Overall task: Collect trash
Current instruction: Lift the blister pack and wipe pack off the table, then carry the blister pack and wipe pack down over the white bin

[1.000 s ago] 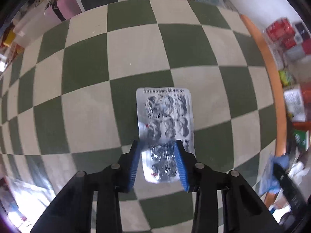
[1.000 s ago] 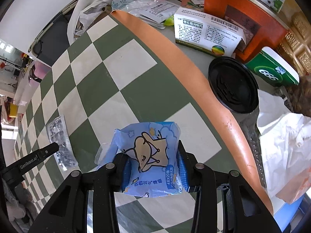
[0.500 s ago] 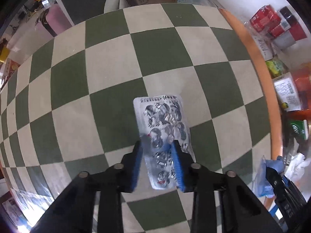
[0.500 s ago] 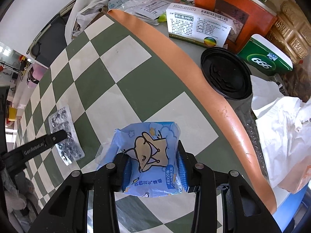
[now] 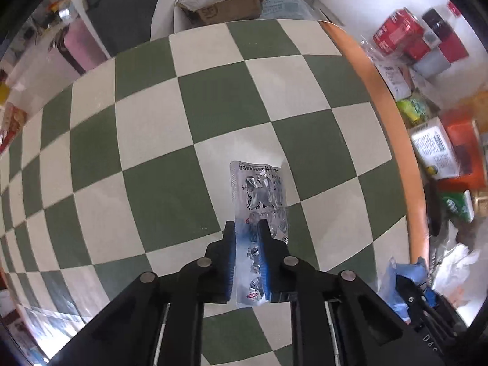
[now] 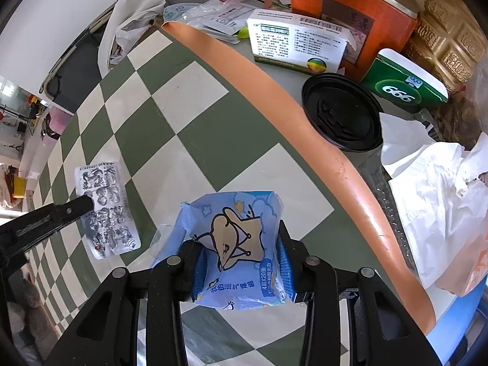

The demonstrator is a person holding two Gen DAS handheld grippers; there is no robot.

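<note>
- My left wrist camera looks steeply down along its fingers, close over the checked cloth (image 5: 146, 128).
- My right wrist camera also looks steeply down, close, nearer the orange edge (image 6: 305, 116).
- Both views share the cloth, the blister pack (image 5: 259, 192) (image 6: 105, 207), the orange edge and the clutter beyond it.

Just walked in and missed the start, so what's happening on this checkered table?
A person is clearing trash with two handheld grippers. The left gripper is closing on a foil blister pack. The right gripper is shut on a blue tissue packet, above the checkered tabletop.
</note>
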